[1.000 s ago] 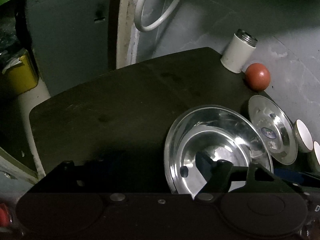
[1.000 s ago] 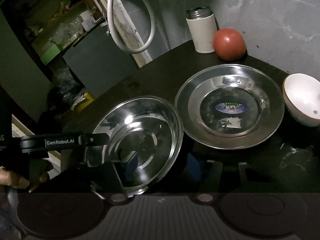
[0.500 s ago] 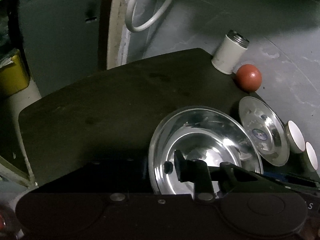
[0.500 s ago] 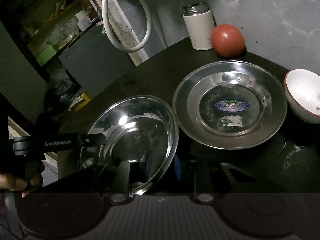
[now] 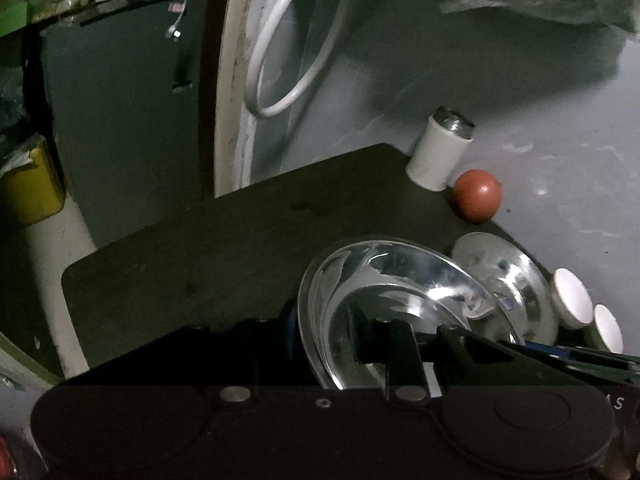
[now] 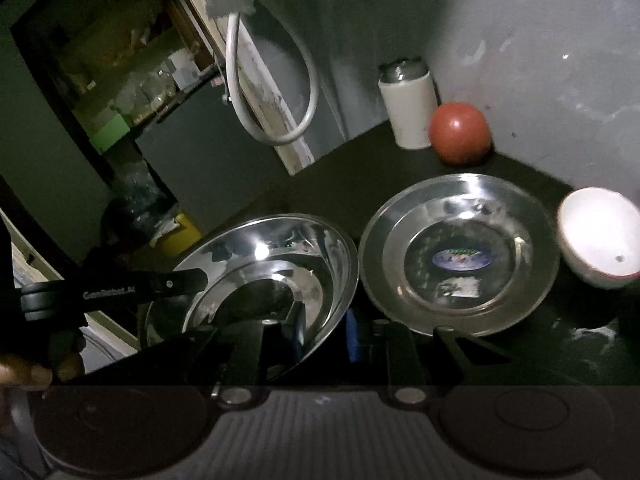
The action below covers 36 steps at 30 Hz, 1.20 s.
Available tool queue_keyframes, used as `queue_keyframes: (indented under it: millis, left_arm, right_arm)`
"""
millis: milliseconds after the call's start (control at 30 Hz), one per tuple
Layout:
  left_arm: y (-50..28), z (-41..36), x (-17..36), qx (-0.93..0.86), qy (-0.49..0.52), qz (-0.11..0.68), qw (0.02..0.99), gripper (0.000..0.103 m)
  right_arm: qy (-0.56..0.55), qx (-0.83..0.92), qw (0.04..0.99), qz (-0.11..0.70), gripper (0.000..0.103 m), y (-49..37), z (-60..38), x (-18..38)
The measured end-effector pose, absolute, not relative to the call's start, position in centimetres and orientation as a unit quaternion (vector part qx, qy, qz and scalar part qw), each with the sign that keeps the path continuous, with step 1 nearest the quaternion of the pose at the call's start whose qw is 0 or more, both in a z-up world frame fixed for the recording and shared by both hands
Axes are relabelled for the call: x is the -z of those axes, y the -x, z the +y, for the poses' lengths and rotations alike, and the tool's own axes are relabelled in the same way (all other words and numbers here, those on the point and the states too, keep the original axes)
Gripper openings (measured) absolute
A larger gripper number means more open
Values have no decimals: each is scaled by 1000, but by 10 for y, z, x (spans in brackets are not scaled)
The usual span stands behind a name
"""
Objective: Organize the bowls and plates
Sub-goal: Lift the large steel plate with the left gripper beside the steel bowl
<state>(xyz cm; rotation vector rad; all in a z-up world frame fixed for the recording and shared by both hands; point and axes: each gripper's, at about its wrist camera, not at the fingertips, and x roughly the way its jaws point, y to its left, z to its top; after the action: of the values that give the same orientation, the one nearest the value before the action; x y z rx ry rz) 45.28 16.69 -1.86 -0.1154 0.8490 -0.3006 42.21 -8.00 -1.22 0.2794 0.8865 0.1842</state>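
Writing: your left hand-held gripper carries pale lettering along its arm that looks like "GenRobot.AI", blurred in the right wrist view. The flat steel plate has a blue oval sticker at its centre; the print on it is too small for you to read.
Left hand-held gripper: in its own view one finger lies inside the steel bowl and the other sits outside the near wall — you are pinching the bowl's rim between them.
Right hand-held gripper: its fingers straddle the bowl's right rim, a blue pad showing just outside the wall. You cannot tell from these views whether it is pressed onto the rim or merely spread around it.
Steel bowl: tilted, its right rim raised, over the dark tabletop just left of the steel plate.
White bowls: two stand right of the plate; the nearer one has a reddish rim.
Back corner: a white canister with a metal lid and a red ball — side by side against the wall.
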Motion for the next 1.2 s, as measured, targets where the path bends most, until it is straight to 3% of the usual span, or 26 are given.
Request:
queue_keyframes:
  millis: [500, 1200]
  left_arm:
    - [-382, 90, -39, 219, 40, 394, 892, 27]
    - [-243, 35, -17, 160, 44, 412, 896, 33]
  right_arm:
    - [-127, -54, 907, 398, 24, -330, -153, -44]
    - [-67, -85, 884, 454, 24, -247, -199, -39]
